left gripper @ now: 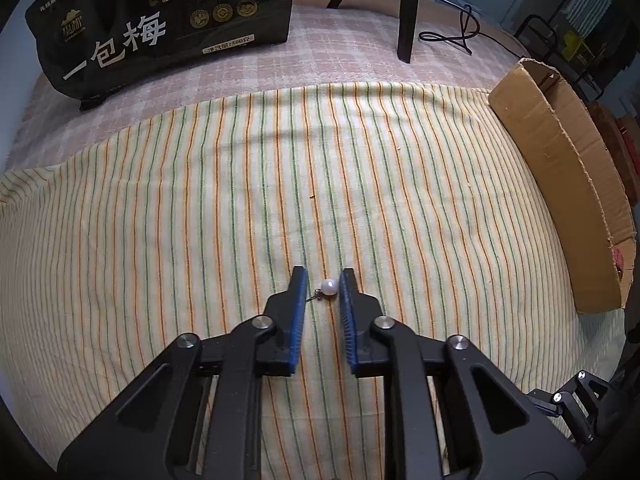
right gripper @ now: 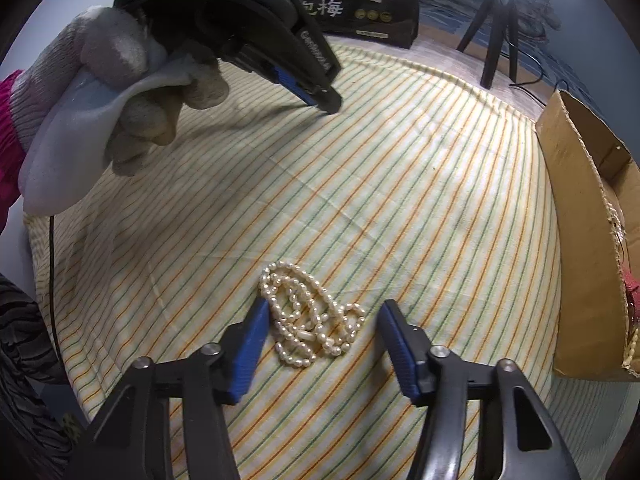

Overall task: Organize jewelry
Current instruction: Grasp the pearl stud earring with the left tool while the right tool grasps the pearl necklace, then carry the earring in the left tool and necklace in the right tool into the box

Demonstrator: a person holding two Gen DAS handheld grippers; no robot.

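We work over a striped cloth [left gripper: 200, 200], a cardboard box [left gripper: 560, 184] at its right edge. Our left gripper [left gripper: 323, 286] brackets a pearl earring [left gripper: 329, 287], jaws narrowly apart. Our right gripper [right gripper: 324, 314] gapes around a pearl necklace [right gripper: 308, 316].

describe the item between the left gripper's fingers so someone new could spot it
On the striped cloth, left of the cardboard box, look between the blue pads of the left gripper. There lies a pearl earring: one round white bead with a small dark metal hook. Unlike the heaped pearl necklace, it is a single bead.
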